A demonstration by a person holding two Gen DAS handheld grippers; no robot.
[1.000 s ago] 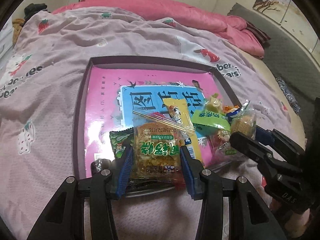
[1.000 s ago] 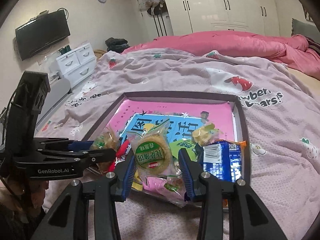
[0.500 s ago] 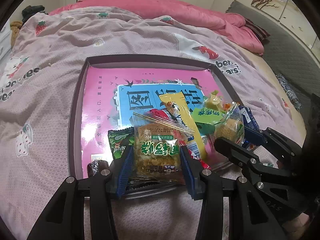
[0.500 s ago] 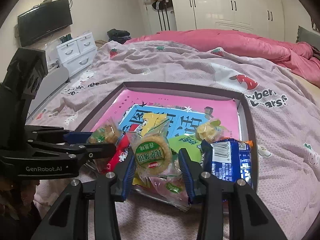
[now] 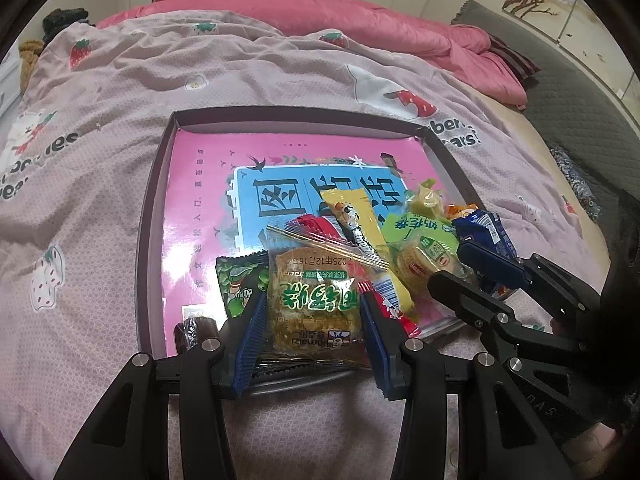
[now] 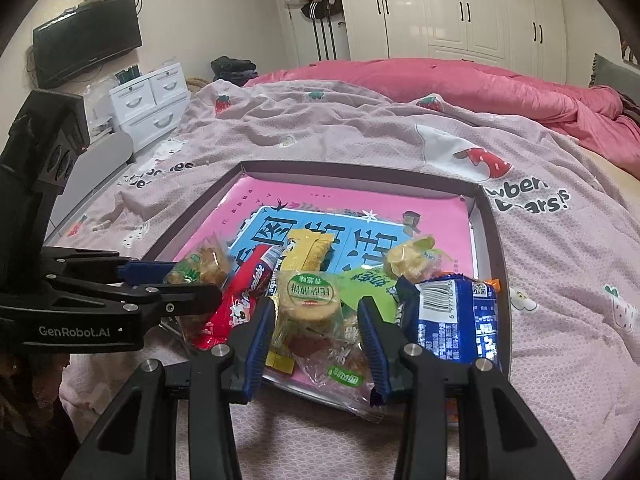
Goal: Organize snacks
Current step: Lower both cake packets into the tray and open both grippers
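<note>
A dark-rimmed tray with a pink and blue printed sheet in it lies on the bed, and snacks are heaped at its near end. My left gripper is shut on a clear crispy-snack packet with green characters. My right gripper is shut on a clear packet holding a round biscuit with a green label. Both grippers hang over the tray's near edge, side by side and close together.
In the pile lie a yellow bar, a red bar, a green packet, a blue packet and a small yellow-green sweet. A brown sweet sits at the near left corner. Rumpled pink bedding surrounds the tray.
My right gripper has drifted a little towards the left gripper with the biscuit packet in it. The left gripper has kept still with its packet.
</note>
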